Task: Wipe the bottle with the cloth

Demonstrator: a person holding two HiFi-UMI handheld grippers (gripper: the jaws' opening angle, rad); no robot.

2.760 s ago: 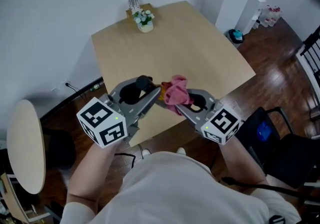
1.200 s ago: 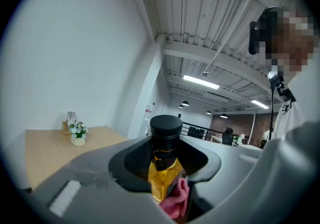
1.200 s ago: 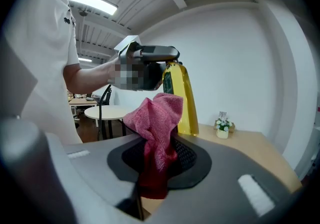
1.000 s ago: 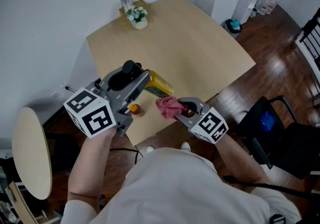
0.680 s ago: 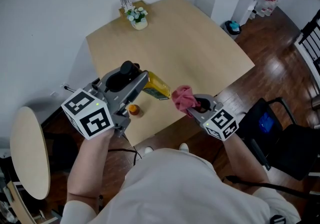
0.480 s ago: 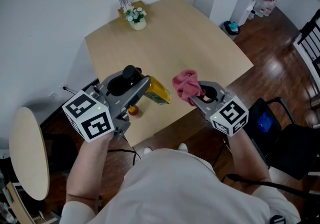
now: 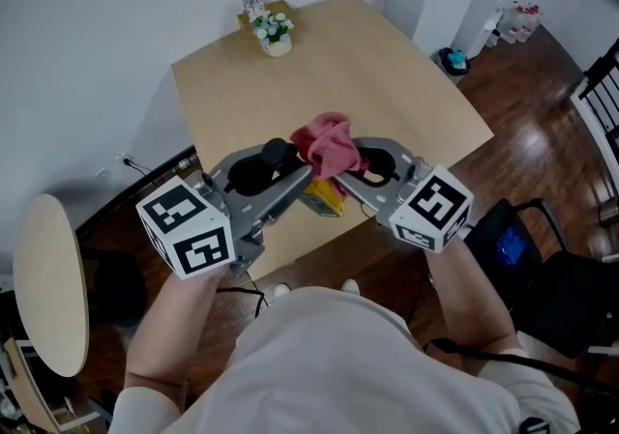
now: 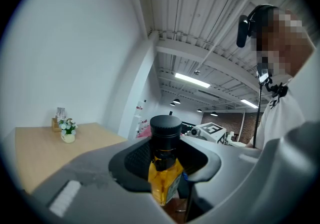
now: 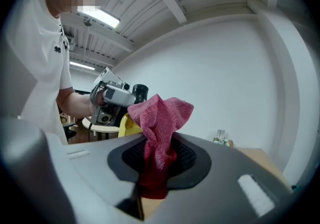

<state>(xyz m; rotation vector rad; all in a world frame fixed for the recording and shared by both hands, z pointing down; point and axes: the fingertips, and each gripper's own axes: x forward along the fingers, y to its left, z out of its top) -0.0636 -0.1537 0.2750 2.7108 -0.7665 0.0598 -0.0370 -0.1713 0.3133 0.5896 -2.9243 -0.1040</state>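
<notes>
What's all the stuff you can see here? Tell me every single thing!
bottle: one, yellow with a black cap, gripped in the left gripper above the table's near edge
cloth: one, pink, bunched up in the right gripper, right next to the bottle
table: one, light wood, in front of the person
flower pot: one, white flowers with green leaves, far corner of the table
round table: one, pale, on the left
chair: one, black, on the right
floor: dark brown wood, around the table
left gripper: one, grey, shut on the bottle
right gripper: one, grey, shut on the cloth
shirt: one, white, on the person, at the bottom of the head view
</notes>
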